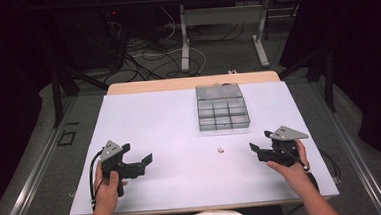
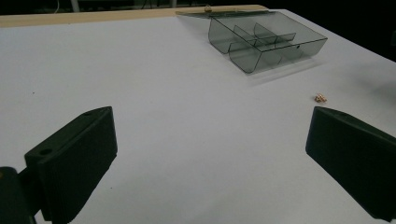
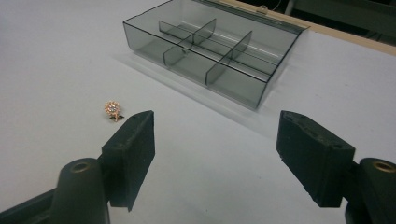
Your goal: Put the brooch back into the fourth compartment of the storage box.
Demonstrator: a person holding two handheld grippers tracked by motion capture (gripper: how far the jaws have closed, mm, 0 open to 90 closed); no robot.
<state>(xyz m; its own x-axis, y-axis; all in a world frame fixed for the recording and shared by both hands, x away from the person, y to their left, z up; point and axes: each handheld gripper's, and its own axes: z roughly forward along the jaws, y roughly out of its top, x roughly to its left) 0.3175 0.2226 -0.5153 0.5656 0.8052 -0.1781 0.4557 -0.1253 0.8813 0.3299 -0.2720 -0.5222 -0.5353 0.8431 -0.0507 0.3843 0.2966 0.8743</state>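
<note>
A small gold flower-shaped stud with a clear stone (image 3: 113,110) lies on the white desk (image 1: 179,123), midway between the two grippers, toward the near edge. A smoky grey clear plastic compartment box (image 1: 222,113) sits toward the far edge. The left gripper (image 1: 141,163) and right gripper (image 1: 257,144) both stand with jaws apart, holding nothing.

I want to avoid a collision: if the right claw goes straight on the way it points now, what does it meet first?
Probably nothing nearby: the open right claw aims at bare white table; farther ahead stands the grey divided box. The small gold ornament lies off-line.
</note>
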